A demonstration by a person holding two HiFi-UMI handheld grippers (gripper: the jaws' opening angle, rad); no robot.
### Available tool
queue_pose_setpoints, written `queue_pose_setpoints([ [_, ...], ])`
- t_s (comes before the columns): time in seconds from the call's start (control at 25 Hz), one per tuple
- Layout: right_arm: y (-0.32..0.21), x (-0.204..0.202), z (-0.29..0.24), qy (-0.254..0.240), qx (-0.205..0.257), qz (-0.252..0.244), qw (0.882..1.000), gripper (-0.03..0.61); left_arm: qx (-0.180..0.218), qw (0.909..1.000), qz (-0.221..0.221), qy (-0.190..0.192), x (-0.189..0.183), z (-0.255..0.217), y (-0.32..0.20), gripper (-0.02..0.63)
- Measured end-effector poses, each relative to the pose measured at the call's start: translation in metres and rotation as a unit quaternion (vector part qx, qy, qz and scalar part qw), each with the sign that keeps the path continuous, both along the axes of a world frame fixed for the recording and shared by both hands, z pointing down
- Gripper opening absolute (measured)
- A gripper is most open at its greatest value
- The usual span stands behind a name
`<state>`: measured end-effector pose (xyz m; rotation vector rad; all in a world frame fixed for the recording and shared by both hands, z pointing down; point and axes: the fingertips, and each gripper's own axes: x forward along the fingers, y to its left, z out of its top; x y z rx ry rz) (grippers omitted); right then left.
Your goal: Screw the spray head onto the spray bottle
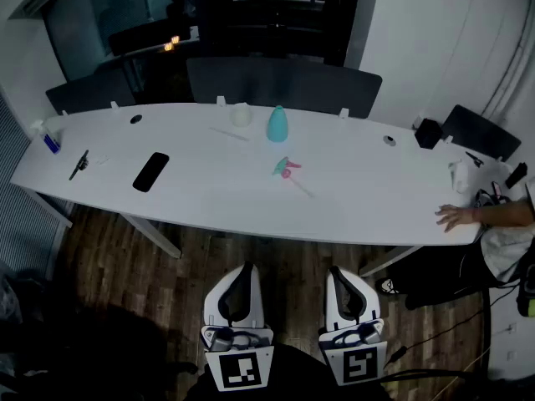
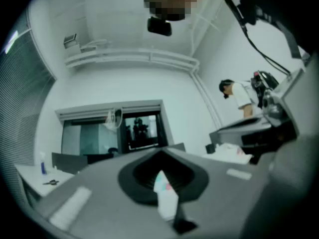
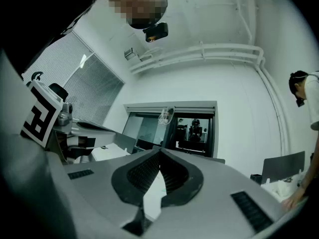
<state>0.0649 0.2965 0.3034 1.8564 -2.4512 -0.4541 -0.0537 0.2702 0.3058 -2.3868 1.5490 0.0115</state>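
A teal spray bottle (image 1: pixel 277 124) stands upright toward the far side of the long white table (image 1: pixel 209 199). In front of it, near the table's middle, the pink and teal spray head (image 1: pixel 286 169) lies on its side with its thin tube pointing to the near right. My left gripper (image 1: pixel 240 286) and right gripper (image 1: pixel 345 289) hang side by side over the wooden floor, short of the table's near edge. Both are shut and hold nothing. In the left gripper view the jaws (image 2: pixel 162 153) are together, as are those in the right gripper view (image 3: pixel 160 153).
A black phone (image 1: pixel 150 172), a pen (image 1: pixel 79 164) and a small blue bottle (image 1: pixel 46 138) lie on the table's left part. A white cup (image 1: pixel 241 115) stands beside the spray bottle. A person's hand (image 1: pixel 458 216) rests on the table's right end. Dark chairs (image 1: pixel 284 82) line the far side.
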Motion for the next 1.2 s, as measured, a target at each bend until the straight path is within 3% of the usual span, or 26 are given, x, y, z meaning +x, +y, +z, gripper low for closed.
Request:
queue_pose_setpoints([
  [0.4, -0.005, 0.026, 0.008, -0.005, -0.007, -0.004, 1.000, 0.005, 0.001, 1.0000, -0.003, 0.003, 0.025, 0.005, -0.011, 0.005],
  [0.68, -0.026, 0.033, 0.018, -0.017, -0.023, -0.018, 0.999, 0.005, -0.020, 0.9997, -0.012, -0.002, 0.035, 0.017, -0.031, 0.005],
  [0.96, -0.090, 0.023, 0.033, -0.021, -0.041, -0.029, 0.999, 0.005, -0.052, 0.9983, -0.022, -0.012, 0.023, 0.036, -0.095, 0.005],
  [1.2, -0.190, 0.012, 0.040, -0.014, -0.054, -0.021, 0.998, 0.005, -0.037, 0.9986, -0.002, -0.038, 0.014, 0.034, -0.193, 0.005],
])
